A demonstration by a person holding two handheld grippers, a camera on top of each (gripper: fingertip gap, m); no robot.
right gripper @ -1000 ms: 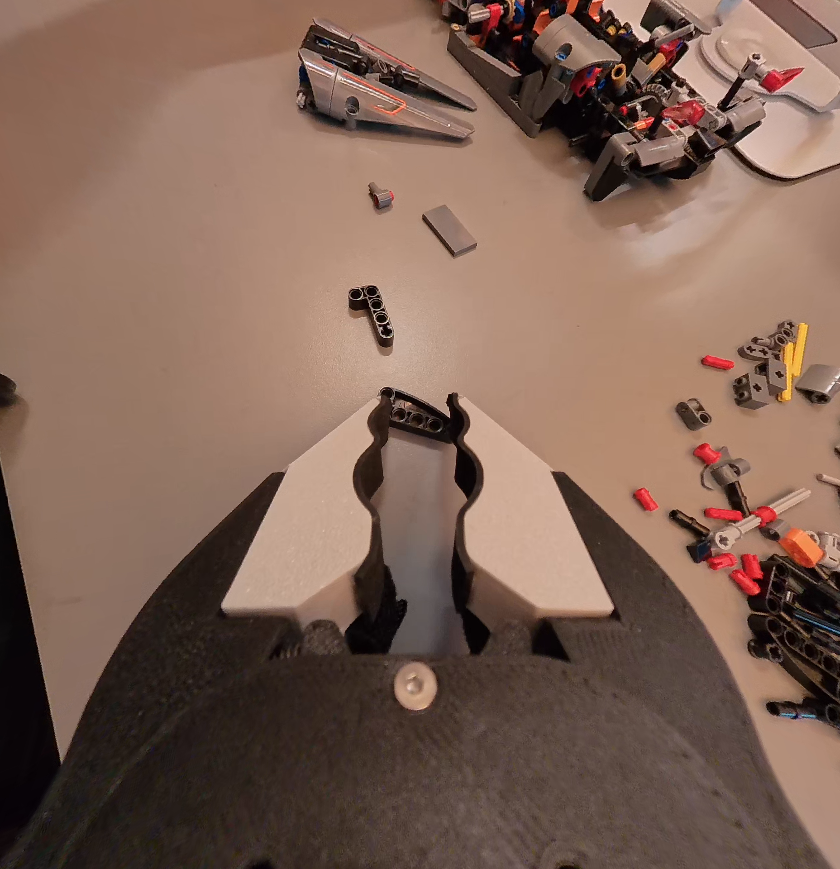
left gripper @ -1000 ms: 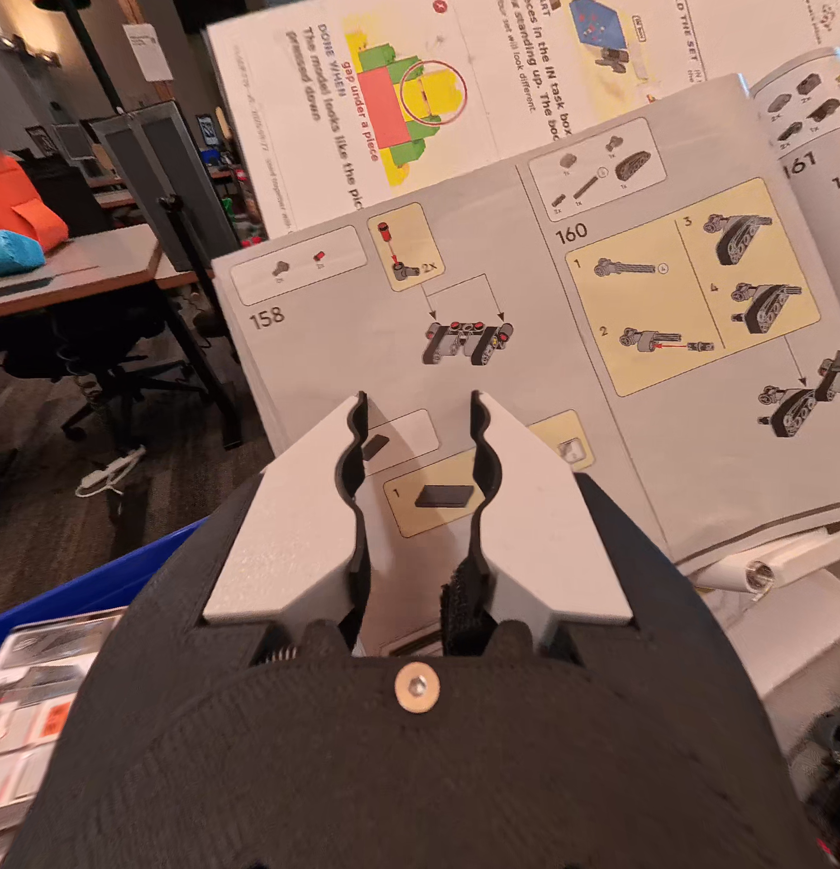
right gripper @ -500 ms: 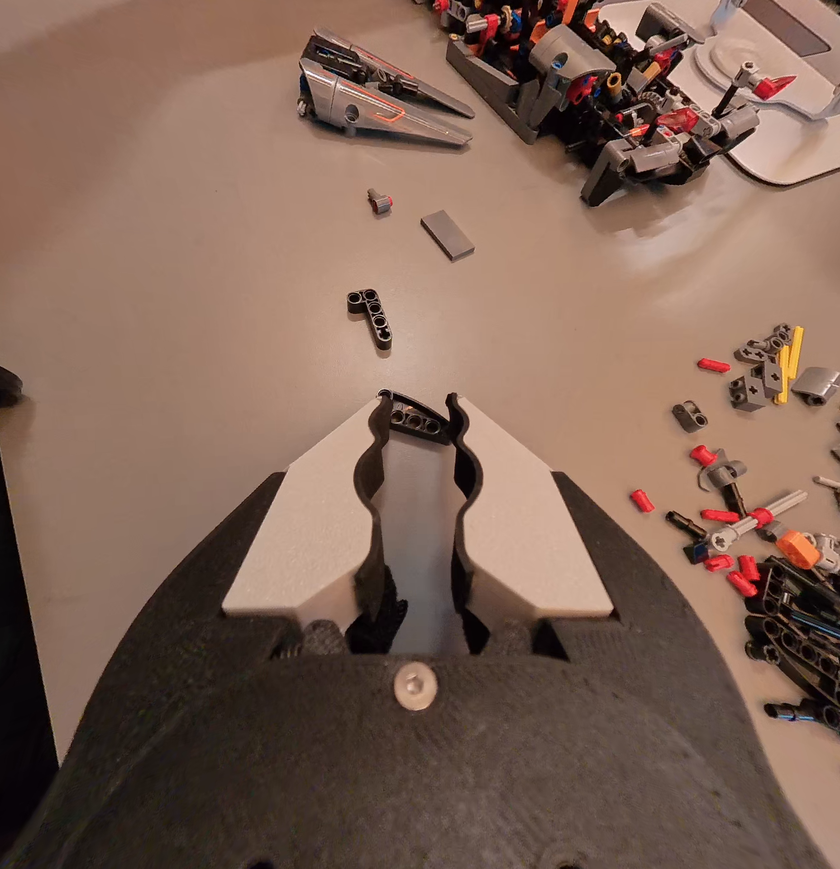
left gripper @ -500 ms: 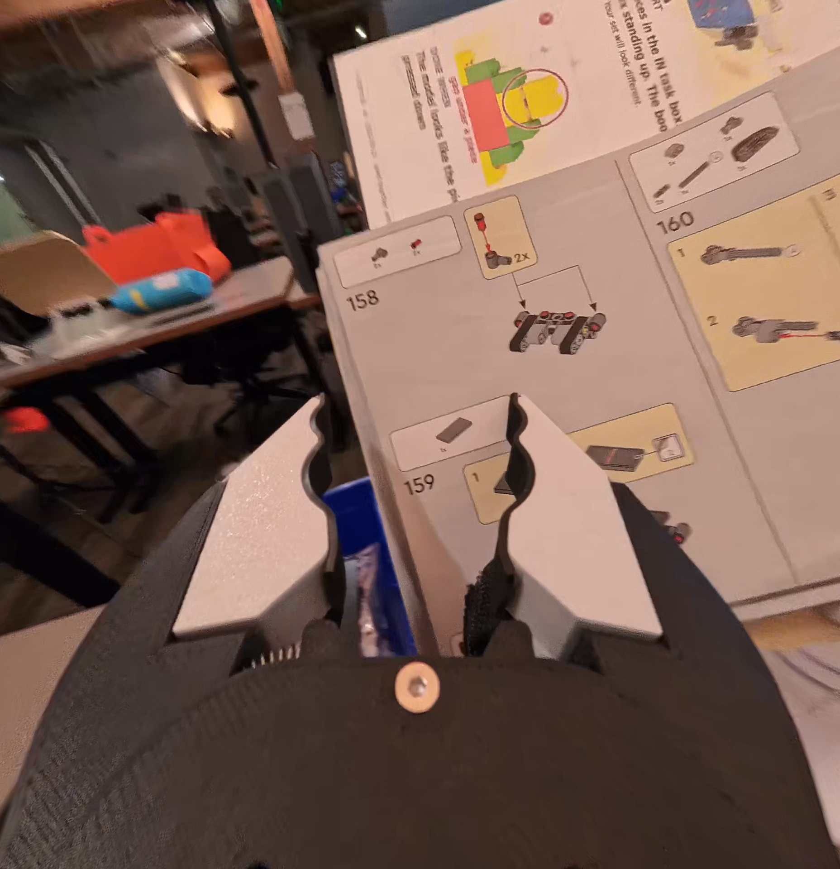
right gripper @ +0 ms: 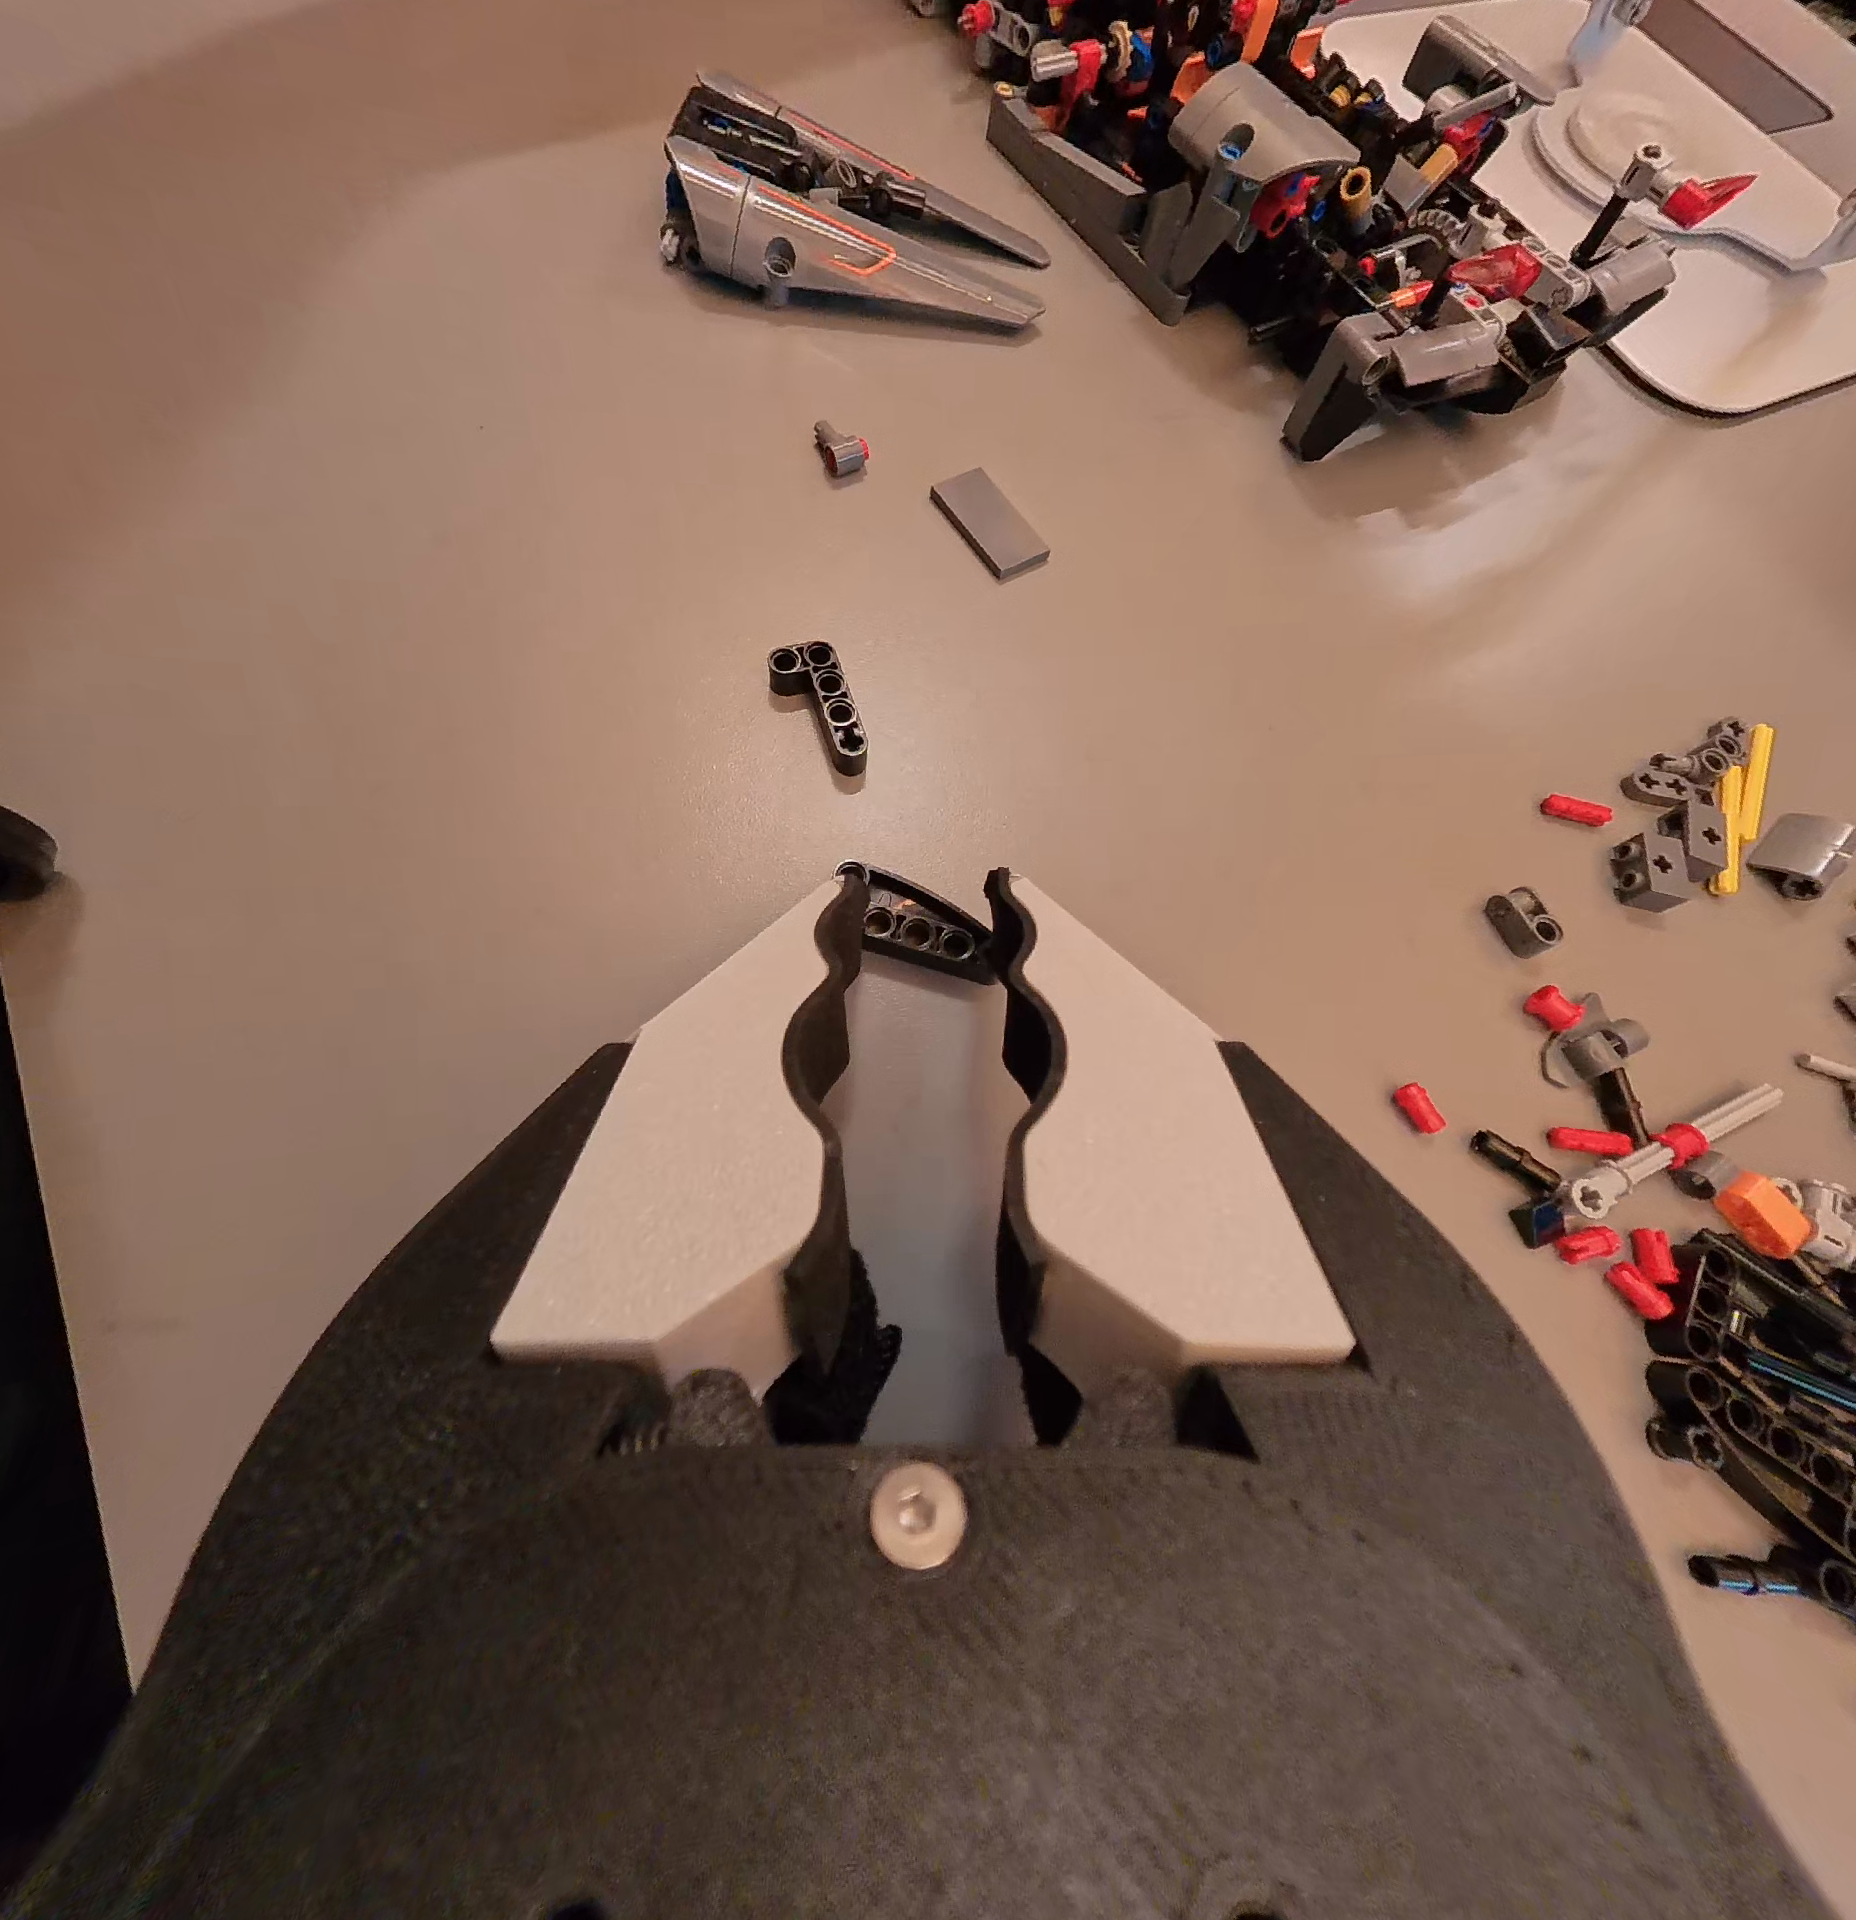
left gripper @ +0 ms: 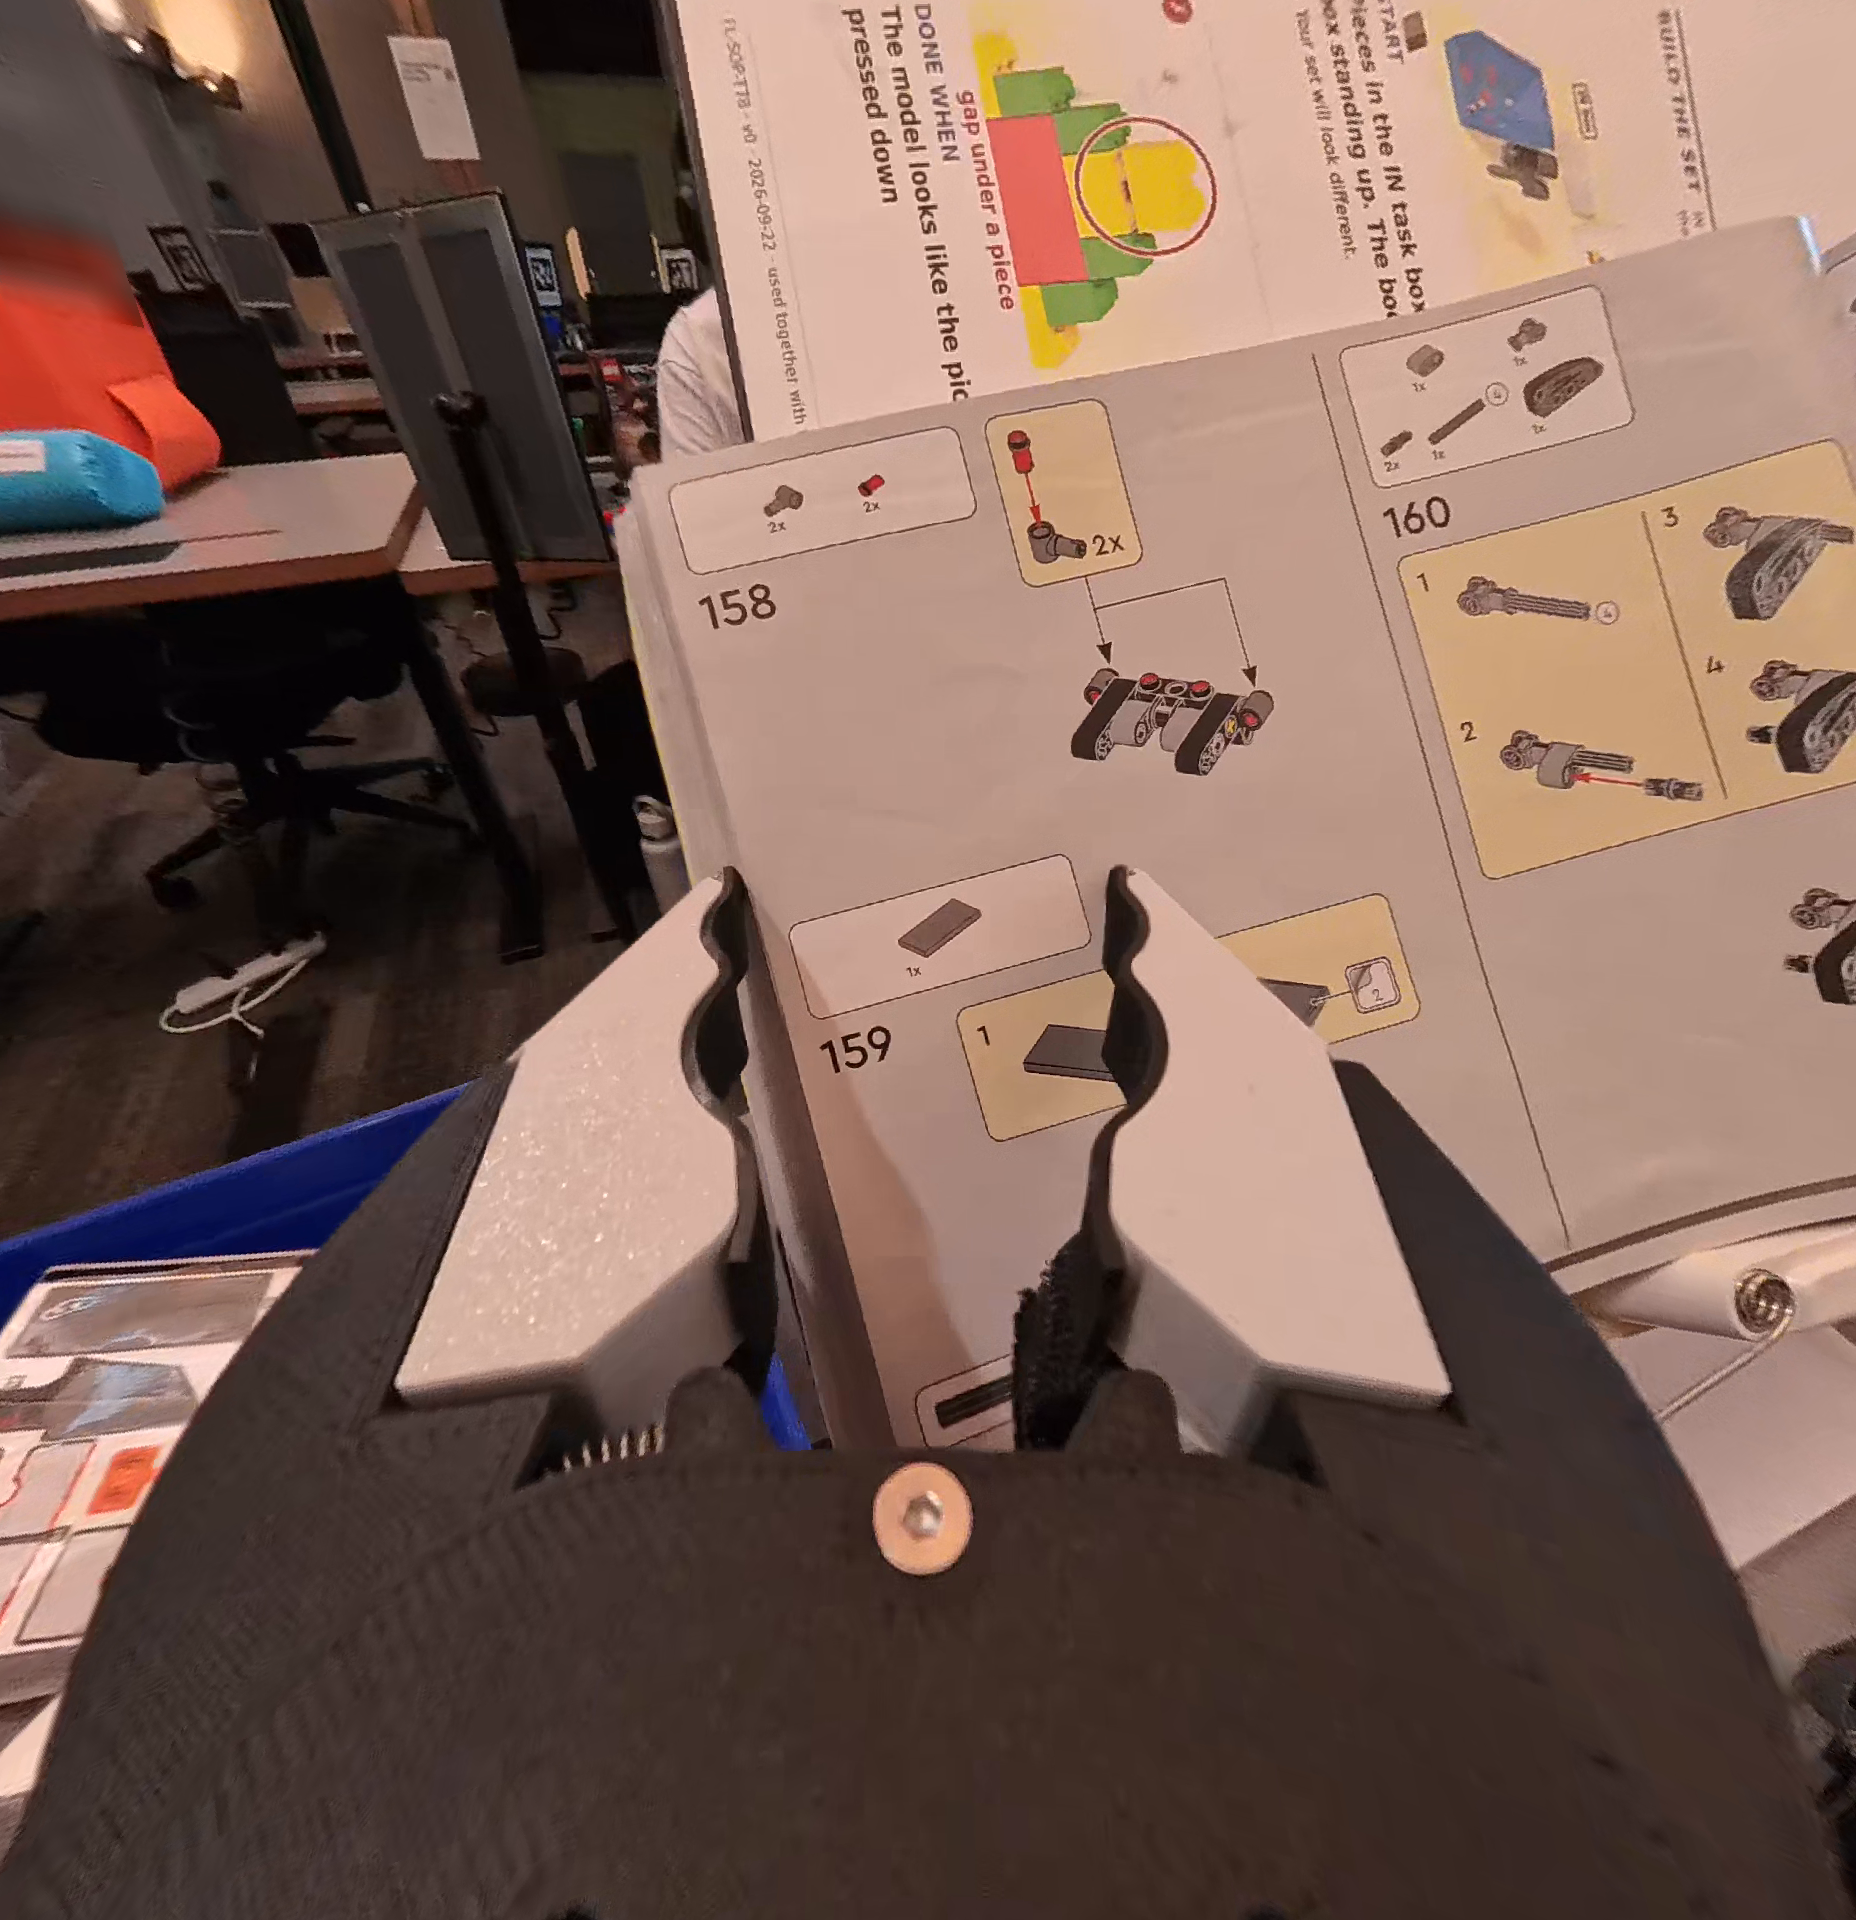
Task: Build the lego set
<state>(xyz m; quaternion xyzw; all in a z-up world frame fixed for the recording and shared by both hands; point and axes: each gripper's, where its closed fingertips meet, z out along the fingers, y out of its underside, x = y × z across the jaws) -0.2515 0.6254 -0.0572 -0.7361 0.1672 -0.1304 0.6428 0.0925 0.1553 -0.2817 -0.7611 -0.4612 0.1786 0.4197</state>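
My left gripper (left gripper: 924, 883) is open and empty, held up in front of the open instruction booklet (left gripper: 1267, 810). My right gripper (right gripper: 924, 883) is shut on a small black curved beam (right gripper: 919, 925) with a row of holes, gripped at the fingertips over the tan table (right gripper: 384, 623). Ahead of it lie a black L-shaped beam (right gripper: 825, 707), a dark grey flat tile (right gripper: 989, 522) and a small grey connector with a red pin (right gripper: 841, 449). The large part-built model (right gripper: 1350, 229) sits at the far right.
A grey wedge-shaped sub-assembly (right gripper: 830, 223) lies at the far middle. A pile of loose parts (right gripper: 1734, 1195) covers the right edge. A white stand base (right gripper: 1734, 260) sits behind the model. A blue bin (left gripper: 176, 1226) holding a printed box is at lower left; a poster (left gripper: 1163, 156) stands behind the booklet. The grippers' ends are close to 60 centimetres from one another.
My left gripper swung left and then back toward the booklet, and its jaws stand wider than a second ago. My right gripper has stayed almost still with the black beam in it.
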